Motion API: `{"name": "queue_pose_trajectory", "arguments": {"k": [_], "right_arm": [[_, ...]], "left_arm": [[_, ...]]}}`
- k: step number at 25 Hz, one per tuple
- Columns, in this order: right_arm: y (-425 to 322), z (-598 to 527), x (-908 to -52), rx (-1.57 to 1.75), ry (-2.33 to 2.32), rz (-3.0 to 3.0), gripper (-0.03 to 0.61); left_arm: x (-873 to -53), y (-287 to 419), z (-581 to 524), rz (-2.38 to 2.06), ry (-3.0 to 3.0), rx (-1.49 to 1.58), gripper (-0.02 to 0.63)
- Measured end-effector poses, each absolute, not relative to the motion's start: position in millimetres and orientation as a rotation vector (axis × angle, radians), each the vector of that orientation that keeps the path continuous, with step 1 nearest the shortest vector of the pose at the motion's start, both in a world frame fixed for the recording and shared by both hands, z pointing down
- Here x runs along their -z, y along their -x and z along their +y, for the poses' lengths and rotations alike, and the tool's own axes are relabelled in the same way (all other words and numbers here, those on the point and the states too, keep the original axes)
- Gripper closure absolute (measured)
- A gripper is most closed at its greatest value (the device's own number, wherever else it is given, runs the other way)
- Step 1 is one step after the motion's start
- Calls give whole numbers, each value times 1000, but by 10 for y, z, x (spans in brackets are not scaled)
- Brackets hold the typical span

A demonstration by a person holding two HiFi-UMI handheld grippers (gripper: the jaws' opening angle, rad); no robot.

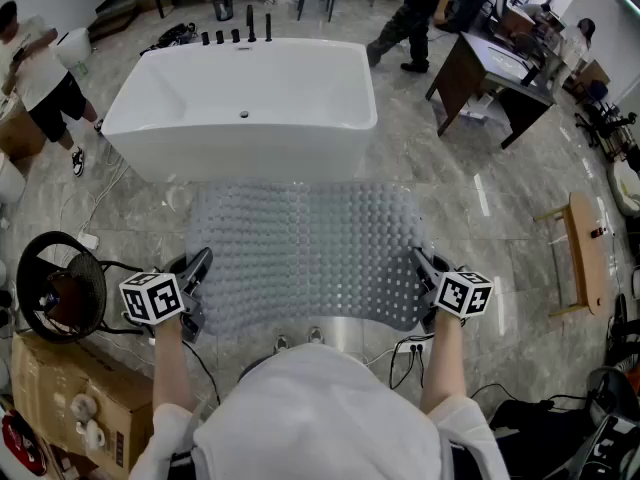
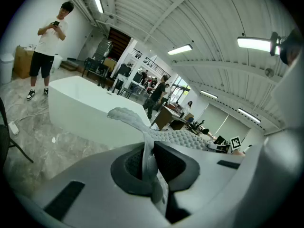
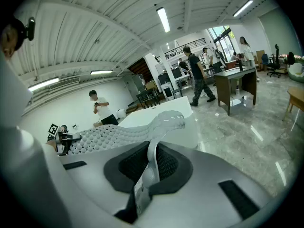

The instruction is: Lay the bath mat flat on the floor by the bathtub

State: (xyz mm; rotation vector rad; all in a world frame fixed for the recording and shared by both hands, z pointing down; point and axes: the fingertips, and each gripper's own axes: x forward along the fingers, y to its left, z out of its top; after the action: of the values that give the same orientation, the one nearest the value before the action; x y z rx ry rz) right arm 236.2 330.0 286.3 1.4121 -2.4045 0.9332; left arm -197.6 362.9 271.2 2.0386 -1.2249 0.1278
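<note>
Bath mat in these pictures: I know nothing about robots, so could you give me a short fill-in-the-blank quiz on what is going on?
The number of grippers pinching the grey, bump-covered rubber bath mat is ___: the left gripper and the right gripper.
Each gripper's jaws are ___ on the mat's edge.
Just beyond the mat stands a white freestanding ___.
Missing words: two; shut; bathtub.
</note>
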Motion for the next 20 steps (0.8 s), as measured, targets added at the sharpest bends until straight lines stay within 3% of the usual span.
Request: {"name": "queue_pose_trajectory", "arguments": {"k": [20], "right_arm": [[-2157, 3424, -2854, -915, -1416, -2430, 540]], "left_arm": [[-2756, 2063, 3700, -1207, -2061, -98, 572]]}}
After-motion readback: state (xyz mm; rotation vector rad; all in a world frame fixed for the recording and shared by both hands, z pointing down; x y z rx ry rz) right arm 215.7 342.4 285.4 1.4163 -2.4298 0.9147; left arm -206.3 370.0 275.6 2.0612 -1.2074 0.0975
